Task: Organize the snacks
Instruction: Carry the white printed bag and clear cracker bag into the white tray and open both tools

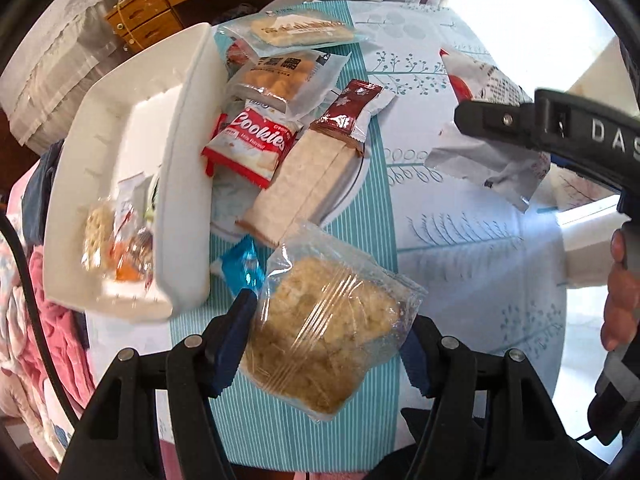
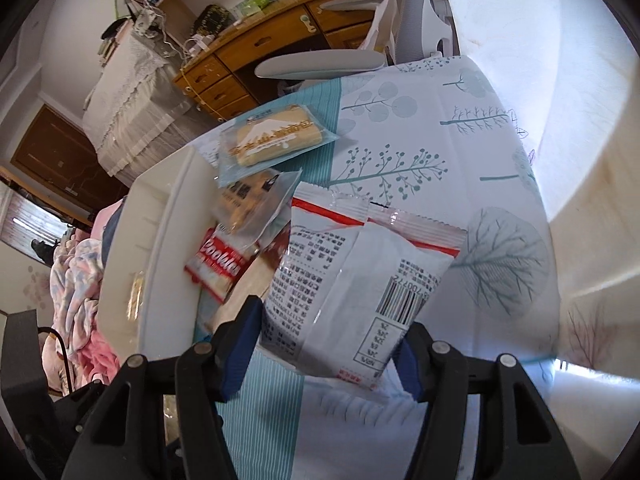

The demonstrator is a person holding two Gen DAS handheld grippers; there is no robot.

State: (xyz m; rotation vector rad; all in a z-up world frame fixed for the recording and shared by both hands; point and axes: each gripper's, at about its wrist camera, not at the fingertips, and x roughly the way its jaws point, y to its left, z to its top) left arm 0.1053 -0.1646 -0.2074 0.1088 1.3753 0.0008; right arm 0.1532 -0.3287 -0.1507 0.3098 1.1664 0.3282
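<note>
One clear-wrapped crumbly cake is clamped in the left hand-held gripper above the counter. One white barcoded packet is clamped in the right hand-held gripper. Five packets lie beside one white bin, which holds roughly three more.

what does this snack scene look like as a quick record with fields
left hand-held gripper: shut on clear-wrapped crumbly brown cake, lifted off the table
right hand-held gripper: shut on white printed packet with red stripe and barcode
white plastic bin: a few small wrapped snacks inside
pile beside bin: red Cookies pack, brown-and-white wafer pack, others
surface: teal-striped leaf-print tablecloth
</note>
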